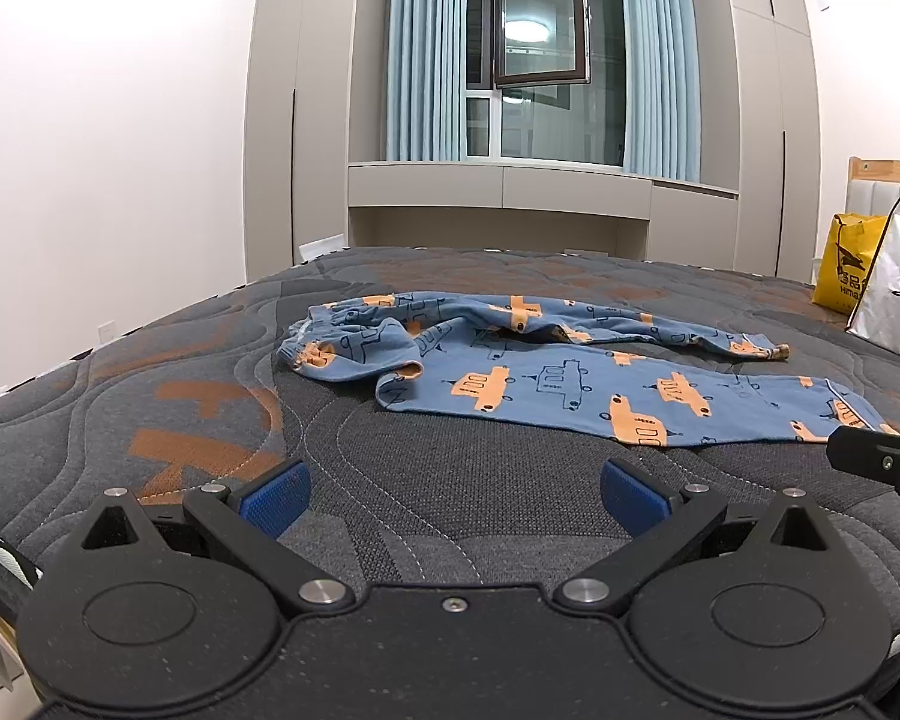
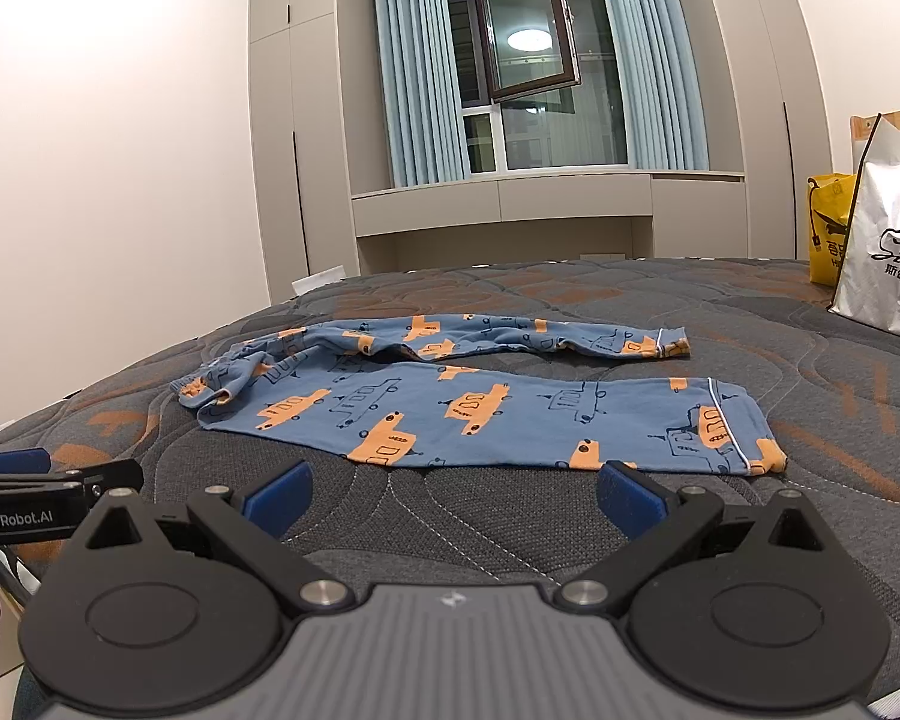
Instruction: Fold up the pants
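- Nearest the lens in left wrist view, left gripper (image 1: 453, 489) is being held w/ jaws spread wide, nothing between the blue pads (image 1: 276, 495); only grey mattress (image 1: 450, 516) is being seen in the gap.
- Right gripper (image 2: 453, 489) is likewise being held released in its own view, pads (image 2: 627, 495) far apart, nothing being grasped.
- Each gripper is being caught by the other's cam: right one is poking in at the right edge (image 1: 882, 462), left one w/ "GenRobot.AI" lettering at the left edge (image 2: 42, 495).
- Pants (image 1: 540, 372) are being left lying flat on the mattress, ahead of both grippers, not being touched by either.
- Pants are blue w/ orange car print; waistband is bunched at the left end (image 2: 210, 390), legs are running off to the right.
- Near leg is being laid out fairly smooth, cuff (image 2: 744, 438) near the right gripper's right pad; far leg is narrower and wrinkled, cuff (image 2: 672, 345) further back.
- Mattress is quilted, dark grey w/ orange patches.
- White bag (image 2: 888, 246) and yellow bag (image 2: 828, 228) are being kept at the far right of the bed, well apart from the pants.
- Behind the bed: blue curtains (image 1: 426, 54) and a window (image 1: 543, 24) w/ one pane swung open.
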